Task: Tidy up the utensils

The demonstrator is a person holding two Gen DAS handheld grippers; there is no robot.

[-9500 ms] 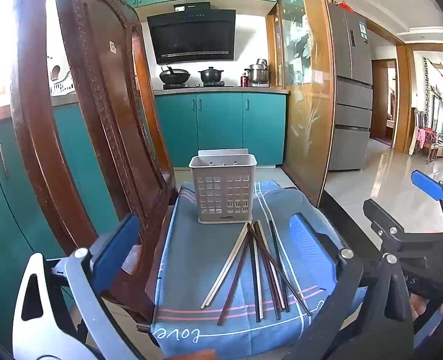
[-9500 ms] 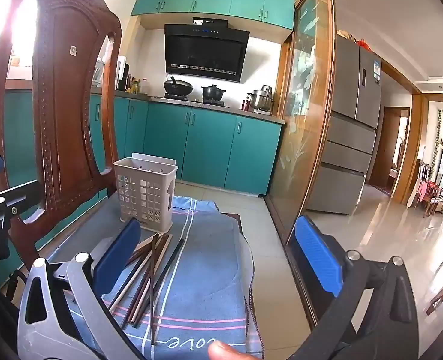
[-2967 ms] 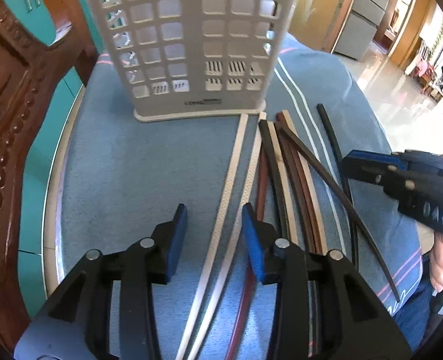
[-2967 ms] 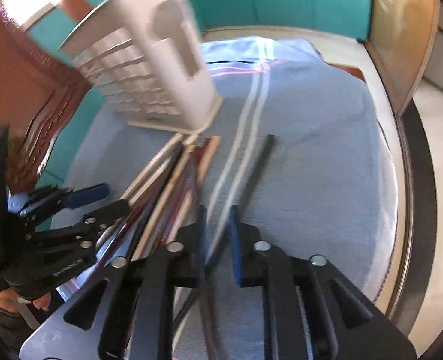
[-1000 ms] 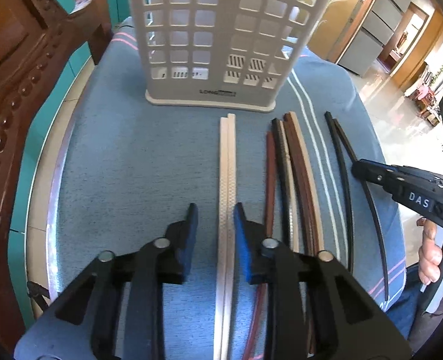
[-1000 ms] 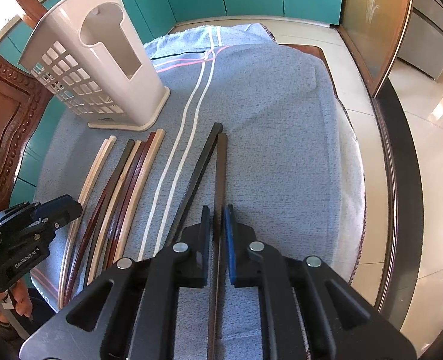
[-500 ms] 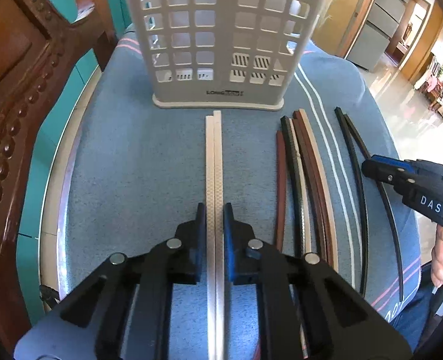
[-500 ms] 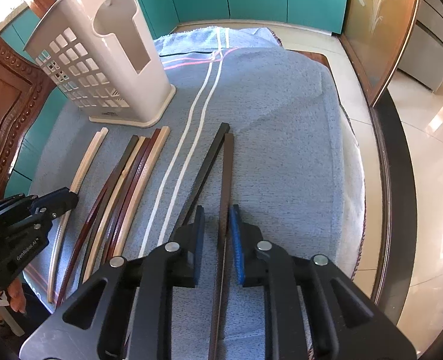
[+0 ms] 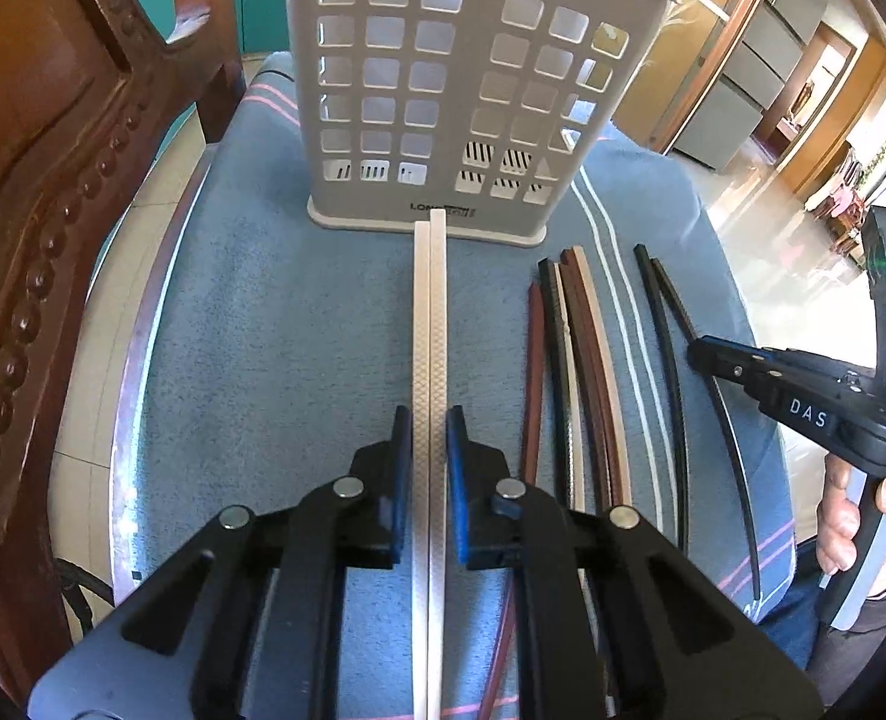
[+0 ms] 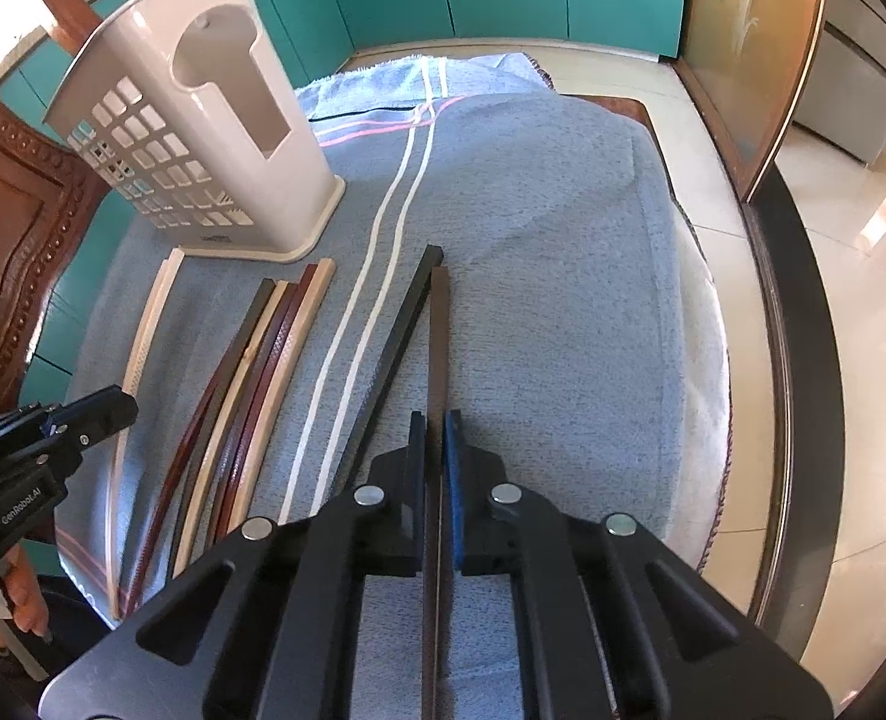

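Note:
A white slotted utensil holder [image 9: 443,90] stands upright at the far end of a blue cloth [image 9: 263,330]. My left gripper [image 9: 430,420] is shut on a pair of white chopsticks [image 9: 430,312] whose far ends reach the holder's base. Right of them lie several brown, beige and black chopsticks [image 9: 575,360] in a bundle. In the right wrist view my right gripper [image 10: 436,420] has its jaws closing, pads against a dark brown chopstick [image 10: 439,330]. A black chopstick [image 10: 401,312] lies just left of it, passing under the left finger. The left gripper [image 10: 92,414] shows at the left edge there.
A carved wooden chair back [image 9: 53,180] rises along the left side of the cloth. The holder [image 10: 203,138] stands beside it. A hand [image 9: 851,516] grips the right tool at the right edge. Tiled floor [image 10: 833,300] drops away past the cloth's right rim.
The left jaws have closed onto the white pair, and the holder looks nearer. The right jaws opened slightly, then closed on the dark brown chopstick.

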